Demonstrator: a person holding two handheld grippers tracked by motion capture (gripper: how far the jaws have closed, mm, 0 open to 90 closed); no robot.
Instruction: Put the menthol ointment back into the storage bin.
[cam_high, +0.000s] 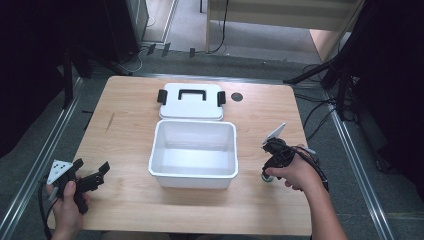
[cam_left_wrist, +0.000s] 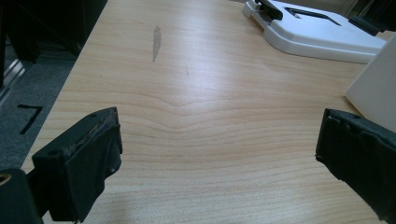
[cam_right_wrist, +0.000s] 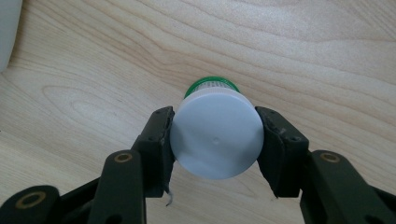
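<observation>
My right gripper (cam_right_wrist: 215, 140) points down at the table and is shut on a small white round container (cam_right_wrist: 215, 133) with a green band at its far end. Its two pads press on the container's sides. In the high view this gripper (cam_high: 269, 175) is held to the right of the white bin (cam_high: 194, 174), with the container (cam_high: 268, 180) just under the hand. My left gripper (cam_high: 92, 167) rests near the table's front left corner. Its jaws stand wide open with bare wood between them in the left gripper view (cam_left_wrist: 219, 154).
The open white bin stands mid-table. Its lid (cam_high: 191, 107), with black handle and clips, lies flat just behind it, and the lid (cam_left_wrist: 322, 35) shows far right in the left gripper view. A dark round hole (cam_high: 237, 96) sits near the back edge.
</observation>
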